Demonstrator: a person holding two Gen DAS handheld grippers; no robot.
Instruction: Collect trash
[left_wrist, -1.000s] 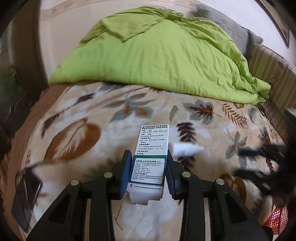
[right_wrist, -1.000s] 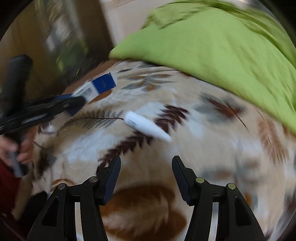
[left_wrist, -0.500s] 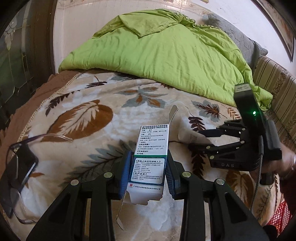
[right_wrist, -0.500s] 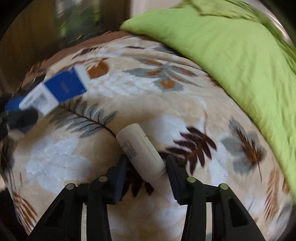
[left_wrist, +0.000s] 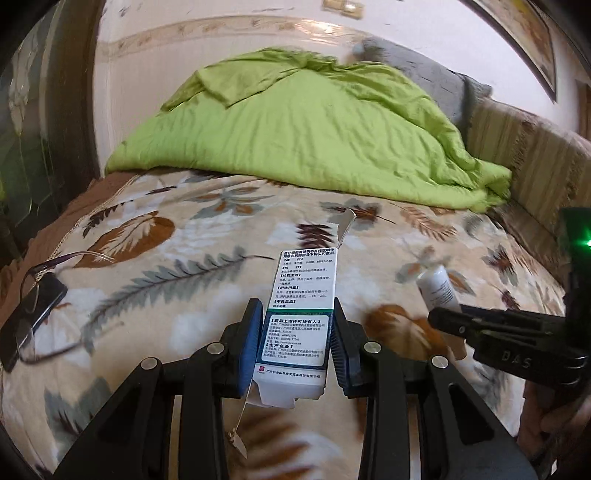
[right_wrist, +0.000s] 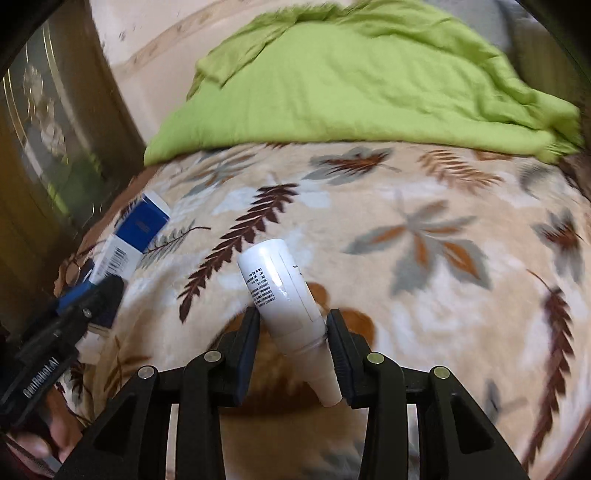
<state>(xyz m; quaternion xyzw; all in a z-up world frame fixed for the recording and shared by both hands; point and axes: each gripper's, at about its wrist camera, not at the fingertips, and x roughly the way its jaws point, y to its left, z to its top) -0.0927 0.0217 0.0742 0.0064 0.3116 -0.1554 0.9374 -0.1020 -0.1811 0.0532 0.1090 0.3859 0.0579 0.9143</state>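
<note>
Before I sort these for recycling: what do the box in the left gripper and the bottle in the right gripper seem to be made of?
The box looks like thin printed cardboard: flat faces, folded end flaps, matte print. The bottle looks like glossy white plastic: a bright highlight runs down its smooth side, with a stuck-on label. What either contains cannot be seen.

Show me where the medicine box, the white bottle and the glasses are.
medicine box (left_wrist: 301, 314), left wrist view, on its printed front label.
white bottle (right_wrist: 280, 288), right wrist view, on the middle of its body.
glasses (left_wrist: 33, 284), left wrist view, on the frame over the dark phone.
</note>
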